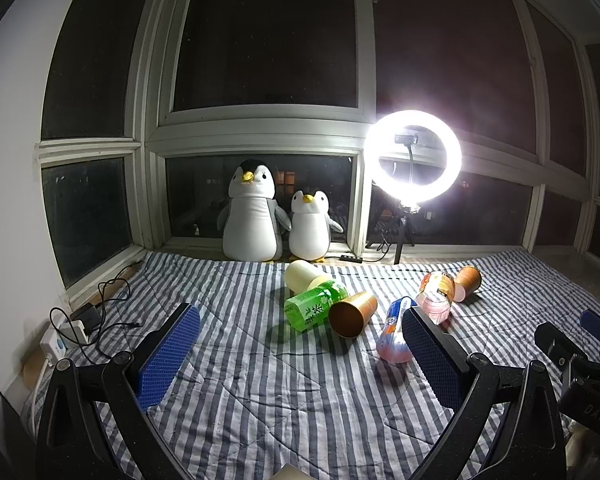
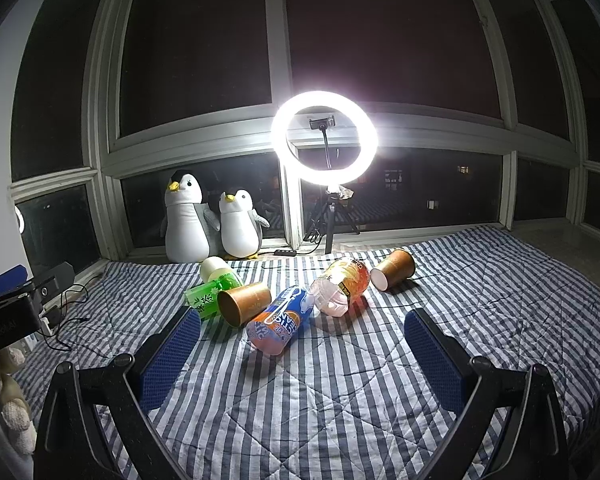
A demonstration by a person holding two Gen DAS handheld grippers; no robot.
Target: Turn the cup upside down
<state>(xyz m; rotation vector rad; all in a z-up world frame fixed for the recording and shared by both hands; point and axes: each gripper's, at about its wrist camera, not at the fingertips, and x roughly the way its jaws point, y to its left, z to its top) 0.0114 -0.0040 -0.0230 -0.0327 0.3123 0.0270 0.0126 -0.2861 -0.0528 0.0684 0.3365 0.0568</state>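
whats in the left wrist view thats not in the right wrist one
Only the left wrist view shows the white power strip with its charger at the quilt's left edge, plus the right gripper entering from the right.

Only the right wrist view shows the left gripper at its left edge, and knitted cream fabric at lower left.

Both show the near brown cup lying on its side, the far brown cup too, the green bottle, two penguins and the ring light.
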